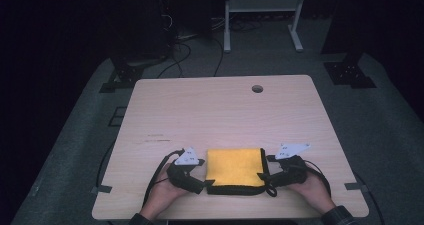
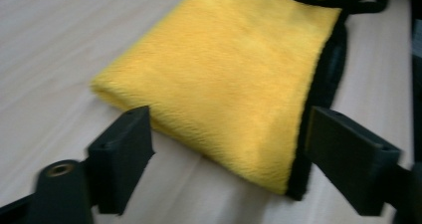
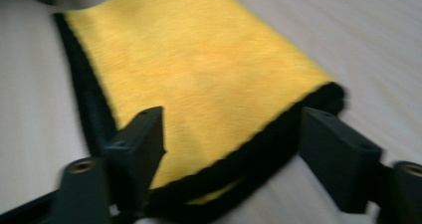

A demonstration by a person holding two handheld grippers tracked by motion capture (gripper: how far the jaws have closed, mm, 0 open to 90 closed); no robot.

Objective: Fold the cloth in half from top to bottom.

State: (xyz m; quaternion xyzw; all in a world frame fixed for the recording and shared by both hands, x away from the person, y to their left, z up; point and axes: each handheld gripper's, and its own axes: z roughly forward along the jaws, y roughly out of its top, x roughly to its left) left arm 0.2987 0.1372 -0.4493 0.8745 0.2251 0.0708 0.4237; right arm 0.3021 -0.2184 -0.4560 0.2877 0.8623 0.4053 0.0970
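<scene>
High view shows your left tongs (image 1: 199, 179) at the folded cloth's near-left corner and your right tongs (image 1: 268, 177) at its near-right corner, both spread open with nothing clamped. Left gripper view has the jaws standing wide either side of a corner of the yellow microfibre cloth (image 2: 234, 79), pads clear of the pile; right gripper view has the other pair straddling the black-edged corner (image 3: 199, 74) the same way, not pressing.

That cloth lies folded into a neat square at about 6 o'clock on the worktop (image 1: 220, 110), close to your edge, its black hem (image 1: 235, 189) showing along the near and right sides. The cable hole (image 1: 257, 89) sits well apart at 12 o'clock.

For the step in hand, I judge you are letting go after a fold. Draw both tongs straight back and slightly up, so no pad drags the top layer open. If another fold follows, take both layers at the corners together.
</scene>
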